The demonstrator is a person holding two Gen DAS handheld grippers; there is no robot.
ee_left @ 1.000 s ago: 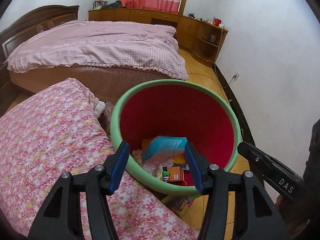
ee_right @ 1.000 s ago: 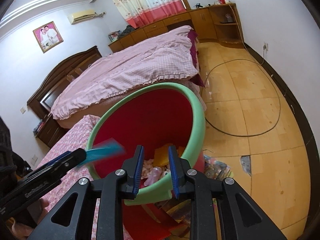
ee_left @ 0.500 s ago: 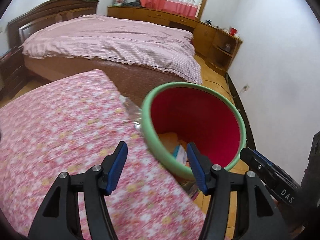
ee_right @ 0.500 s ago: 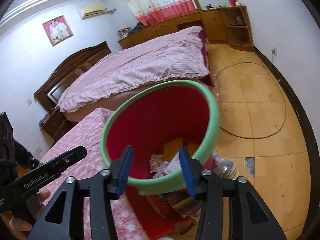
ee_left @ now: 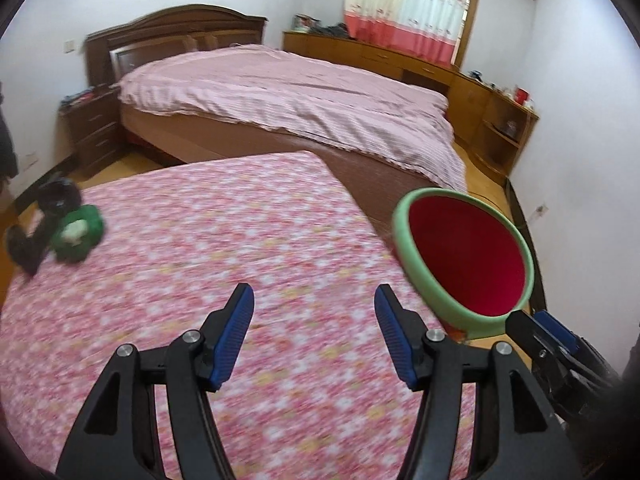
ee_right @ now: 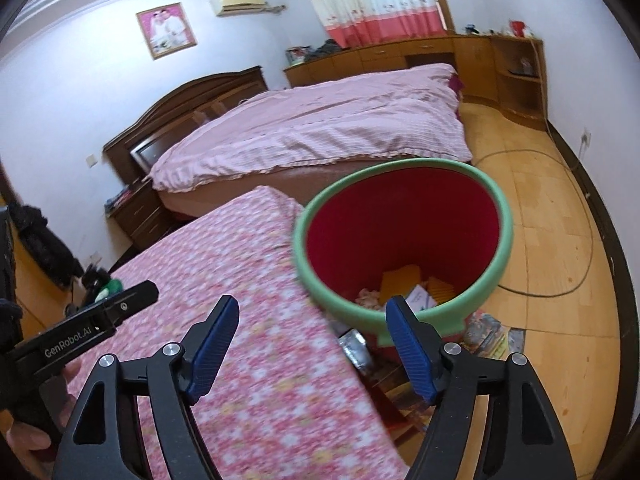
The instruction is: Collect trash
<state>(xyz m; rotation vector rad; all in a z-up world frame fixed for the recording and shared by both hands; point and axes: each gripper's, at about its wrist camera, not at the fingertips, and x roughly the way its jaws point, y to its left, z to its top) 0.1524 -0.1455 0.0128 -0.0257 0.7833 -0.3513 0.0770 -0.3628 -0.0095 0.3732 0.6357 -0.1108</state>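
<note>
I hold a pair of tongs in each hand, both over a table draped in a pink flowered cloth (ee_left: 224, 248). My left tongs (ee_left: 314, 334) are spread wide, blue pads well apart, with nothing between them; only the cloth lies beneath. My right tongs (ee_right: 312, 344) are also wide open and hold nothing, their left pad over the cloth and their right pad in front of the bin's near rim.

The trash bin (ee_right: 404, 240), red inside with a pale green rim, stands just beside the table's edge, at about 2 o'clock from my left tongs and about 1 o'clock from my right. From the right-hand camera I can see trash at its bottom (ee_right: 404, 290): yellow pieces, a white paper and something crumpled and pinkish. On the floor at the bin's foot lie more wrappers (ee_right: 486, 334) and a silvery packet (ee_right: 354, 346).

At about 10 o'clock from my left tongs, near the far left edge of the table, sits a green bundle (ee_left: 78, 234) touching a dark object (ee_left: 40, 220); both are blurred, so I cannot say what they are.

Beyond the table is a bed (ee_left: 288, 96) under a pink cover.
</note>
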